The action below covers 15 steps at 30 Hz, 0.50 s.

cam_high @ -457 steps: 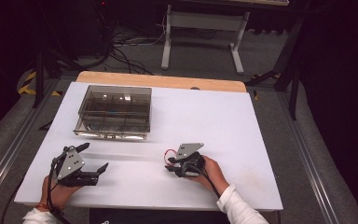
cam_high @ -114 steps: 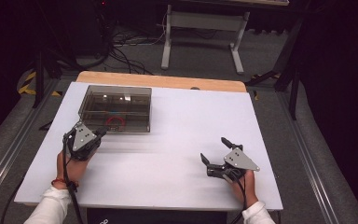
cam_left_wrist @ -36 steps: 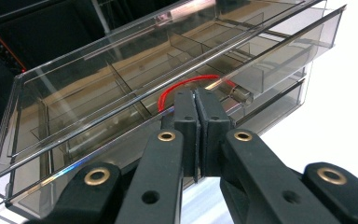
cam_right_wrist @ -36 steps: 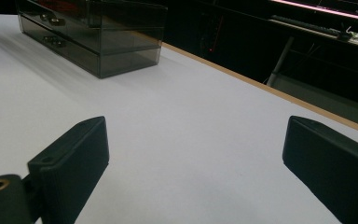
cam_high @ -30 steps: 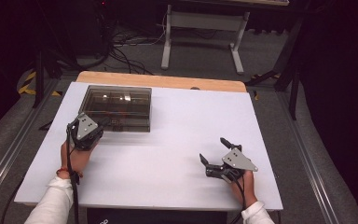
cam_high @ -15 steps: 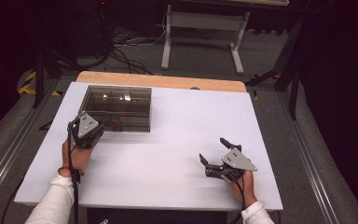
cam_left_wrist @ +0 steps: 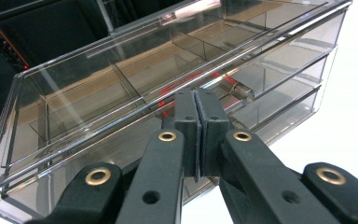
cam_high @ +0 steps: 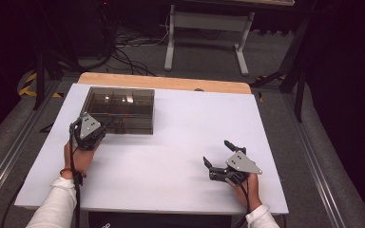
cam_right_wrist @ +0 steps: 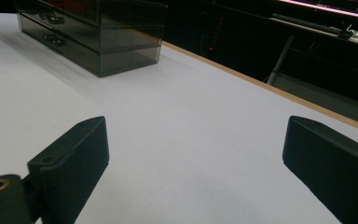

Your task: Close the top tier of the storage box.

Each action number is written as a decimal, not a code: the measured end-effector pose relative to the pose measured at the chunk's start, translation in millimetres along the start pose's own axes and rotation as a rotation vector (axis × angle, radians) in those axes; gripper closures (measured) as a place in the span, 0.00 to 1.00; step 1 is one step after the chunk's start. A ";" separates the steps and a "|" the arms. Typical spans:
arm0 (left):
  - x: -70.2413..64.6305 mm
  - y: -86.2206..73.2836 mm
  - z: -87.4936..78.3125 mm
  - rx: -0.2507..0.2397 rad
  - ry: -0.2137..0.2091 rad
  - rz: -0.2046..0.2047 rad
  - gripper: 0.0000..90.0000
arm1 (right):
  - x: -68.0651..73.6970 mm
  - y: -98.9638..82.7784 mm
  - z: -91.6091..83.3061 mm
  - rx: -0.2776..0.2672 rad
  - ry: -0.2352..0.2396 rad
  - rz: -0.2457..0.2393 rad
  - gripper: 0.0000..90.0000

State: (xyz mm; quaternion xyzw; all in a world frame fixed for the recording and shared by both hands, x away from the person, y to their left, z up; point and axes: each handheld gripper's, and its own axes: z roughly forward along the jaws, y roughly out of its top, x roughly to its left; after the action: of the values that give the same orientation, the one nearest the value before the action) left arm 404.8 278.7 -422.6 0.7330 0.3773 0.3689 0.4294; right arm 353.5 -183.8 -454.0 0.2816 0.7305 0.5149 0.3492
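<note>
A smoked clear drawer box (cam_high: 120, 110) stands at the table's back left. My left gripper (cam_high: 107, 126) is up against its front, held by a hand in a white sleeve. In the left gripper view the jaws (cam_left_wrist: 196, 100) are shut, pad against pad, with their tips at the box's front wall (cam_left_wrist: 98, 88). A small metal knob (cam_left_wrist: 240, 91) sits just right of the tips, and something red (cam_left_wrist: 193, 79) shows through the wall. My right gripper (cam_high: 217, 153) rests at the front right with its jaws wide open (cam_right_wrist: 200, 154) and only bare table between them.
The white table (cam_high: 180, 137) has a wooden strip (cam_high: 161, 81) along its far edge. The box (cam_right_wrist: 93, 32) stands far off in the right gripper view. Beyond the table are a dark floor, cables and a white stand (cam_high: 204, 28).
Nothing has moved in the last second. Since the earliest frame, my left gripper went from the front left up to the box, and my right gripper went from the middle to the front right.
</note>
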 end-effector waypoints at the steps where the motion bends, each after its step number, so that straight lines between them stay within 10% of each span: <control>1: 0.1 0.1 0.4 0.001 0.001 0.000 0.98 | 0.0 0.0 0.0 0.000 0.000 -0.001 0.09; 15: 0.2 -0.1 1.0 0.000 0.000 -0.002 0.99 | 0.5 -0.2 0.3 0.003 0.004 0.001 0.09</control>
State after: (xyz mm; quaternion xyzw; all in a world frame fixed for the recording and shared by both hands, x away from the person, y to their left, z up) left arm 405.7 278.5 -423.0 0.7328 0.3778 0.3683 0.4297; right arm 353.4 -183.4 -454.4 0.2814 0.7319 0.5145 0.3470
